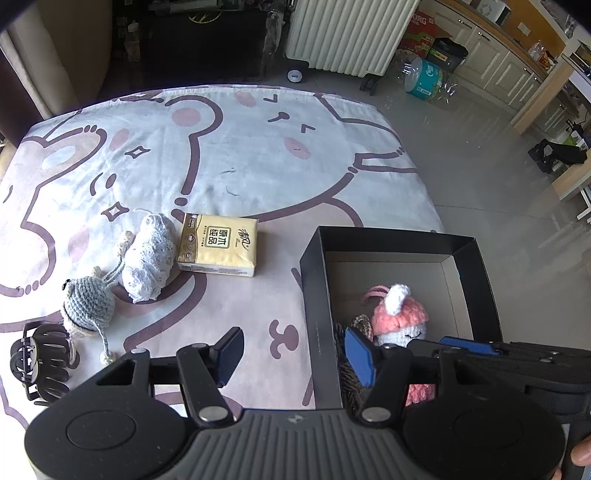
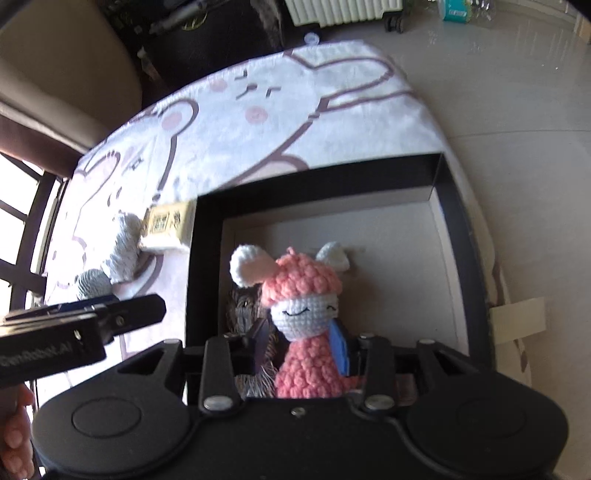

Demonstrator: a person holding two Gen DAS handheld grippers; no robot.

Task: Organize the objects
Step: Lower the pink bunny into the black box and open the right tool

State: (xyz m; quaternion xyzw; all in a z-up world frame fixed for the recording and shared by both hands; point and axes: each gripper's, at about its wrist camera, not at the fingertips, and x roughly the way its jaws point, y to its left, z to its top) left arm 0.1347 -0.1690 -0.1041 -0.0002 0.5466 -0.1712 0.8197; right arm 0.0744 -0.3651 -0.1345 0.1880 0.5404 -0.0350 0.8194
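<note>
While the pink doll (image 2: 306,332) stands in the box (image 2: 207,258), the right tool (image 2: 301,350) flanks it, parted.

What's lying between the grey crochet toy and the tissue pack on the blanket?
A white lace-wrapped bundle lies between the grey crochet toy and the tissue pack, seemingly touching the pack's left edge. The left wrist view shows it clearly.

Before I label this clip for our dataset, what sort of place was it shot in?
Most likely a lived-in home, with a kitchen area at one side: a white radiator on a tiled floor, cream kitchen cabinets under a counter, and a cartoon-print blanket as the work surface.
</note>
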